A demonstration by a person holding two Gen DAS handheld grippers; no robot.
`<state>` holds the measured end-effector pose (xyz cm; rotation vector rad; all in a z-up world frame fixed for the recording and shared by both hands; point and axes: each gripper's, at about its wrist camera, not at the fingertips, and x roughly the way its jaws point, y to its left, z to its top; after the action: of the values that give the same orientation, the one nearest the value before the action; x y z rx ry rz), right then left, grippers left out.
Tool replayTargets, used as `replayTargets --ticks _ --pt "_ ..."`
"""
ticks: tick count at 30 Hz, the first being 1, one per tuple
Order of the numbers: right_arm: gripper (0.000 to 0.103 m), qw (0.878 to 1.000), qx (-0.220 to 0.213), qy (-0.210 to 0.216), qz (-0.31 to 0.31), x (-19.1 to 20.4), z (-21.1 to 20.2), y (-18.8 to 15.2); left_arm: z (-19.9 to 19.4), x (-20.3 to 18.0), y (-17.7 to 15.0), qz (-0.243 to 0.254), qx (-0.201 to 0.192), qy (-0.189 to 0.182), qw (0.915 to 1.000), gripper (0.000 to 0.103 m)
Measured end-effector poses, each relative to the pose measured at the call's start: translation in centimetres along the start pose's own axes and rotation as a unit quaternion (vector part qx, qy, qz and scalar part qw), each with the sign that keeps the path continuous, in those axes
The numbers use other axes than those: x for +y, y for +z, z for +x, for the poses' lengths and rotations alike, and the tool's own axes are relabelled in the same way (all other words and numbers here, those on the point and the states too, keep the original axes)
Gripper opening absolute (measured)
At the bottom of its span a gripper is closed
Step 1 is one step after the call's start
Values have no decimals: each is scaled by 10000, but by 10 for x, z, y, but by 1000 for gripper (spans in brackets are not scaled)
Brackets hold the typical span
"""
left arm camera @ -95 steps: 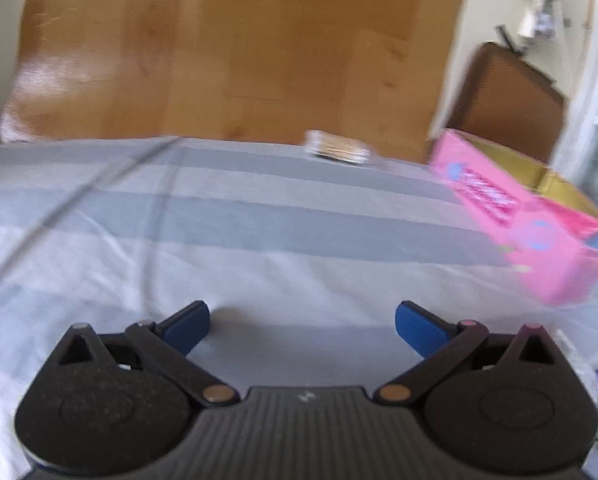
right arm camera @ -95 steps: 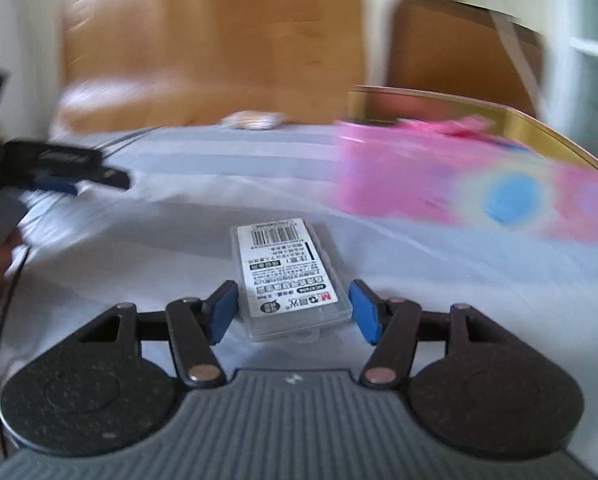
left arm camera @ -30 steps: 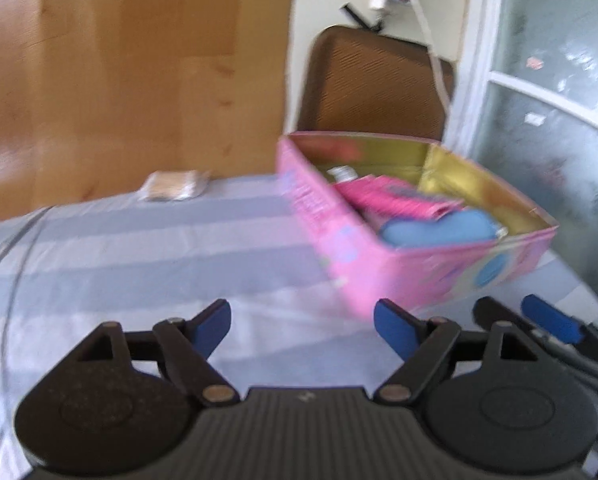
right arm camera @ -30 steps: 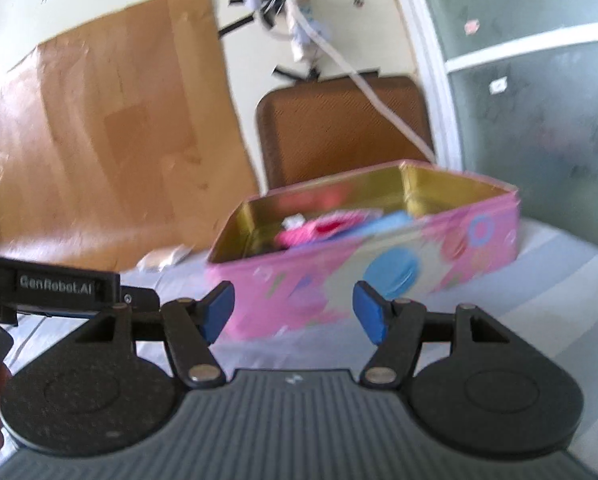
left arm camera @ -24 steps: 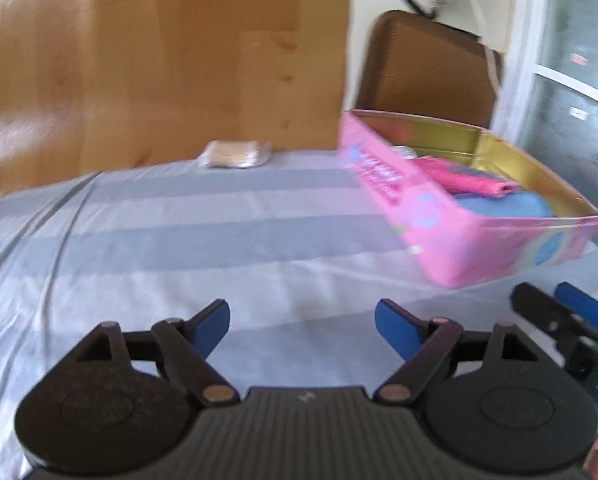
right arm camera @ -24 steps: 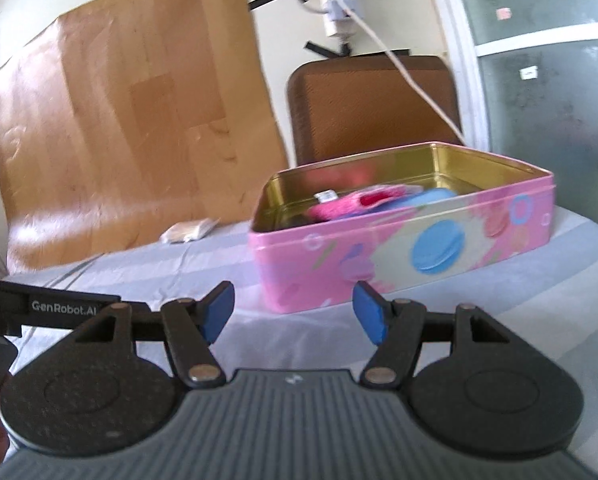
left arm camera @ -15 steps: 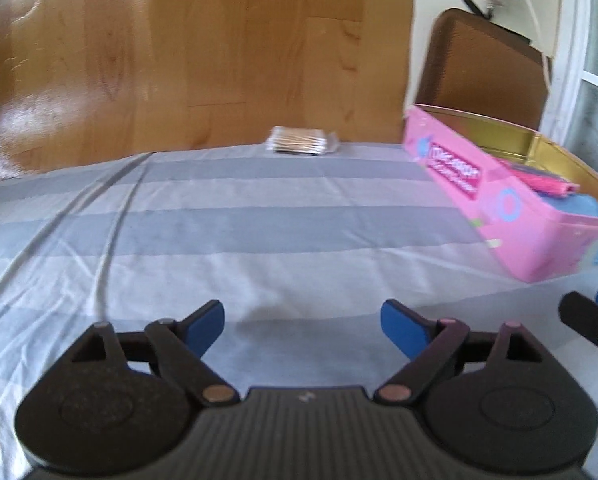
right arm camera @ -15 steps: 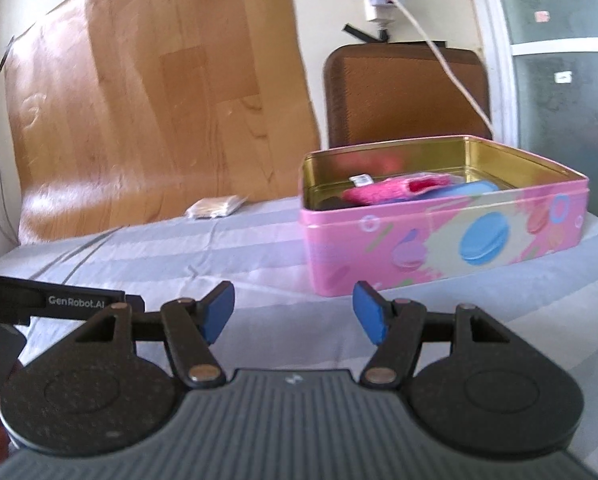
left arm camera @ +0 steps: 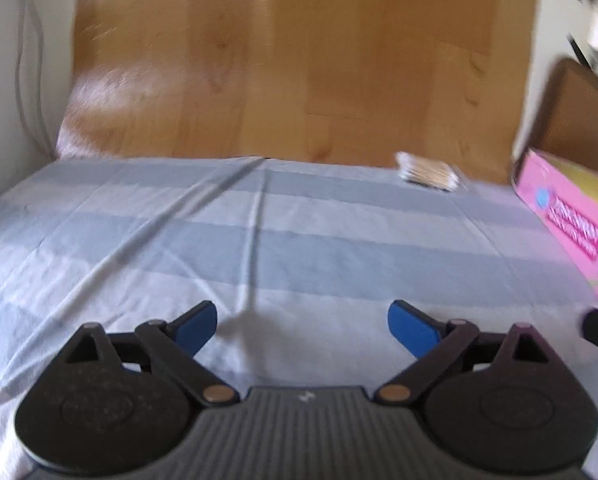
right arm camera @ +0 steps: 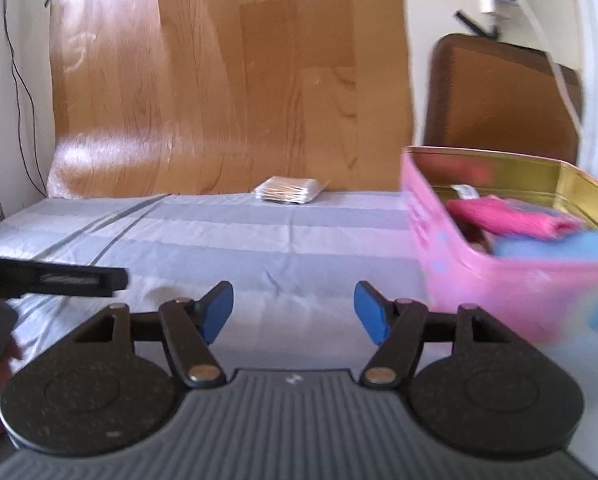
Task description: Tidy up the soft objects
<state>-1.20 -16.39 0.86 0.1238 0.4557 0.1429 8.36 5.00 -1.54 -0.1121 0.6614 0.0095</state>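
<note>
A pink tin box (right arm camera: 479, 276) stands on the striped cloth at the right, with a pink soft item (right arm camera: 503, 216) and a blue soft item (right arm camera: 555, 246) inside. Its end shows at the right edge of the left wrist view (left arm camera: 571, 224). A clear packet of cotton swabs (right arm camera: 289, 191) lies at the far edge of the table, also in the left wrist view (left arm camera: 427, 172). My left gripper (left arm camera: 303, 326) is open and empty over bare cloth. My right gripper (right arm camera: 294, 312) is open and empty, left of the box.
The table has a grey and white striped cloth (left arm camera: 259, 240). A wood-pattern sheet (right arm camera: 227, 80) rises behind it. A brown chair back (right arm camera: 499, 96) stands behind the box. The left gripper's body (right arm camera: 59, 278) shows at the left of the right wrist view.
Both views have swung left, so the pink box sits further right in each. The small labelled plastic case between the right fingers earlier is out of view. Both grippers stay open.
</note>
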Motion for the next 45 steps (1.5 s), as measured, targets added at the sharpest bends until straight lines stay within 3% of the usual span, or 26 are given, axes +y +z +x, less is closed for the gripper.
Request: replayTargets --ticks 2,5,9,12,18,20,23,27,35,45 --pt "69 9999 100 51 -103 5 21 8 -1 4 0 -132 -38 -82 9999 96" --pt "70 9996 276 106 -52 6 59 27 -7 -3 -2 73 -251 -123 9996 96" --pt "83 9985 504 131 181 2 120 55 -12 -13 -3 343 -431 -173 9983 97" --pt "90 9972 624 27 423 2 168 77 -11 -9 -1 243 -405 -261 9985 97" --pt "93 9910 1086 -301 722 8 252 103 -8 -7 0 211 -369 -359 9985 98" --pt "90 9877 1252 -590 730 9 274 102 -8 -8 0 230 -365 -375 9984 98" --pt "58 9879 1274 -617 628 13 282 102 -8 -7 0 205 -357 -381 9984 98" --pt "28 9902 1229 -651 133 25 264 93 -9 -5 1 120 -382 -375 9985 99" --pt "25 9930 1146 -58 -282 23 161 56 -12 -4 0 70 -518 -327 9981 100" --pt "27 9879 1160 847 -578 -5 -20 -11 -16 -9 -5 249 -463 -542 9971 100"
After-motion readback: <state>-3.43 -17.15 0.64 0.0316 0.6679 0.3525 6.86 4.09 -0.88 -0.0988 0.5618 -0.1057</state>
